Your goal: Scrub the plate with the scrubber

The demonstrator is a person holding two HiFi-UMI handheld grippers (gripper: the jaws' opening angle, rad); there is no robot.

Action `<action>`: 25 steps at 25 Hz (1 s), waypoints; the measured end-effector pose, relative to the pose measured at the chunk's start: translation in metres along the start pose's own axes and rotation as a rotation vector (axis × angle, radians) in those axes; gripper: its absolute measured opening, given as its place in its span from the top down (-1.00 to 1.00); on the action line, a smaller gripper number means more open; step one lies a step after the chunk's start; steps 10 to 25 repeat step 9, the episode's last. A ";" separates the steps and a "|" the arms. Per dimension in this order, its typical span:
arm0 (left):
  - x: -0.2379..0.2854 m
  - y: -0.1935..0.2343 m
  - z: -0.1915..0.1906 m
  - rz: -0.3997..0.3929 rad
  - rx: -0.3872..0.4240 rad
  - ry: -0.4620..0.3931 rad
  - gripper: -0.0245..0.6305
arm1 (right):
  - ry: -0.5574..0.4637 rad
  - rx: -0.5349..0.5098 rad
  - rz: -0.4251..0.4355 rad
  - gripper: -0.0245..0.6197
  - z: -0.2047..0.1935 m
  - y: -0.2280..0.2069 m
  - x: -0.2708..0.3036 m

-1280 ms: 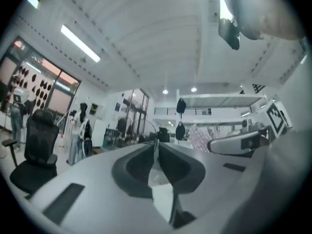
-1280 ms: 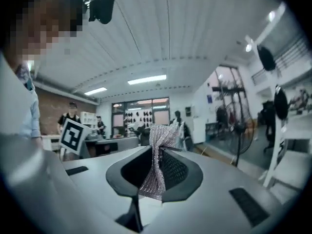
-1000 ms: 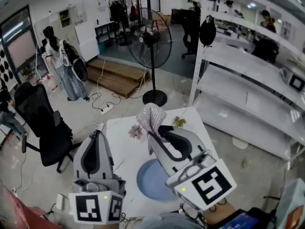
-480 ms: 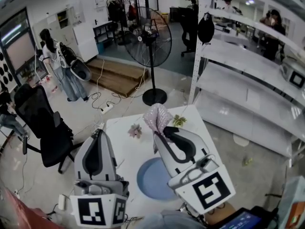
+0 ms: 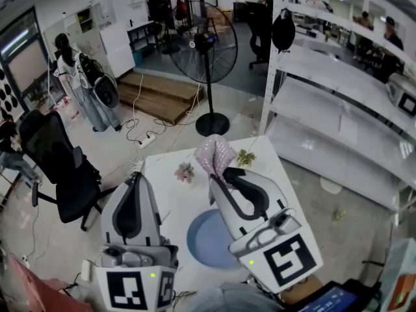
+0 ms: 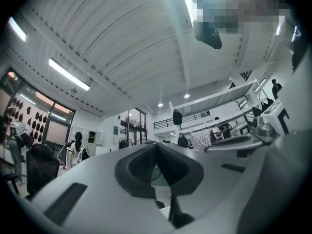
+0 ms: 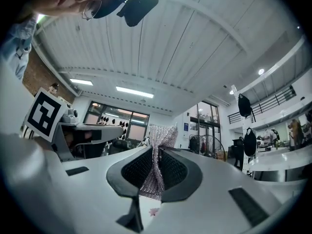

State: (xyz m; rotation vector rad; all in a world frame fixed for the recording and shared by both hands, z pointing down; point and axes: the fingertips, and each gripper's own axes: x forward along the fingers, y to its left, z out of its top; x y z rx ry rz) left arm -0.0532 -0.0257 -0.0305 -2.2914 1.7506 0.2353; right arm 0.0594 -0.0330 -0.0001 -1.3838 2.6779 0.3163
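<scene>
My right gripper [image 5: 218,174] is shut on a silvery-pink mesh scrubber [image 5: 214,155], which sticks up past its tips above the white table. In the right gripper view the scrubber [image 7: 157,167] is pinched flat between the dark pads of that gripper [image 7: 156,152]. A round blue plate [image 5: 203,239] lies flat on the table, below and nearer than the scrubber, partly hidden by the right gripper's body. My left gripper [image 5: 134,176] hovers to the left of the plate, shut with nothing in it; in its own view the left gripper [image 6: 157,150] has its pads together.
A small pink flower-like item [image 5: 184,171] and a green-yellow one [image 5: 246,156] lie on the white table [image 5: 169,207] near its far edge. Beyond stand a pedestal fan [image 5: 208,47], white shelving [image 5: 338,109] at right and a black office chair [image 5: 58,168] at left.
My right gripper and the scrubber have drifted a little to the right and farther from me. The left gripper and the plate keep their places.
</scene>
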 end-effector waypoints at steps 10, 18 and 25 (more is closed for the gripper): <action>0.003 -0.003 0.001 -0.009 0.004 -0.016 0.90 | 0.002 -0.010 0.000 0.74 -0.002 0.000 0.000; 0.003 -0.003 0.001 -0.009 0.004 -0.016 0.90 | 0.002 -0.010 0.000 0.74 -0.002 0.000 0.000; 0.003 -0.003 0.001 -0.009 0.004 -0.016 0.90 | 0.002 -0.010 0.000 0.74 -0.002 0.000 0.000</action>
